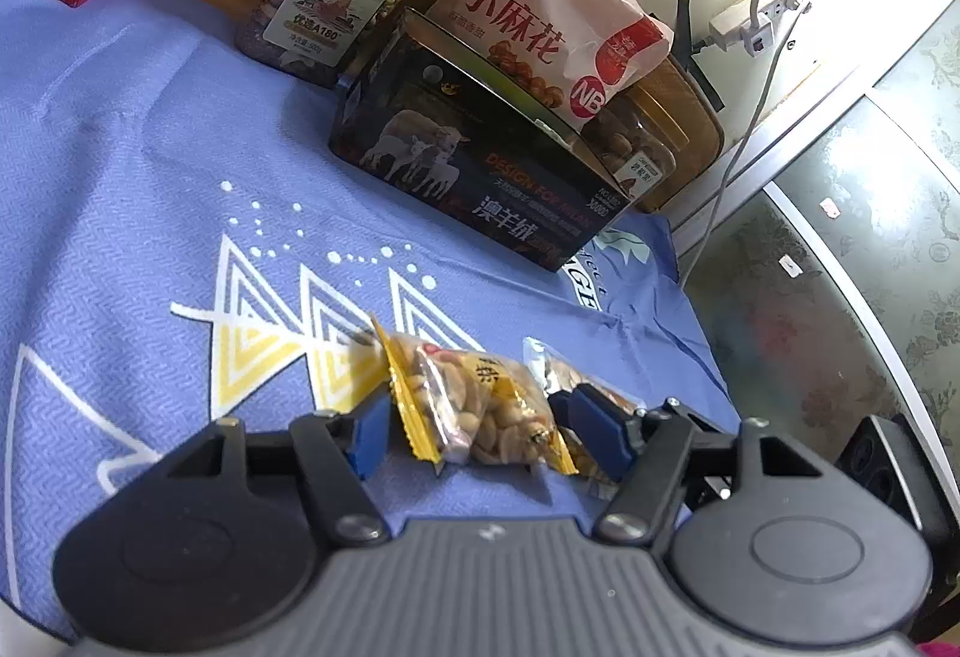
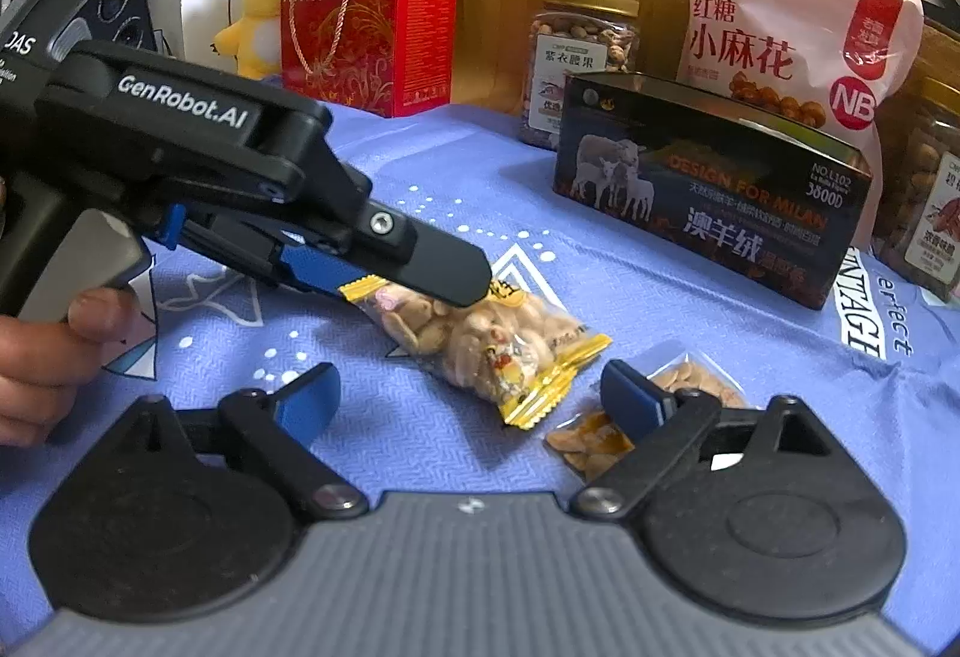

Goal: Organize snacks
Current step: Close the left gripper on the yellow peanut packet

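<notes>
A clear packet of peanuts (image 1: 480,405) with yellow seams lies on the blue cloth (image 1: 150,147). My left gripper (image 1: 480,435) straddles it, blue pads close on either side without pressing. In the right wrist view the same packet (image 2: 480,339) lies ahead, partly under the left gripper's black finger (image 2: 444,267). My right gripper (image 2: 471,399) stands wide open just short of the packet's yellow end. A second small clear packet of nuts (image 2: 594,438) lies beneath its right finger; that second packet (image 1: 564,375) shows beside the left gripper's right pad.
At the back stand a dark box with sheep (image 2: 708,201), a pink snack bag (image 2: 780,33) leaning in it, a nut jar (image 2: 582,39), another jar (image 2: 924,195) and a red gift box (image 2: 366,27). A hand (image 2: 36,357) holds the left gripper. The cloth edge (image 1: 708,345) drops off at right.
</notes>
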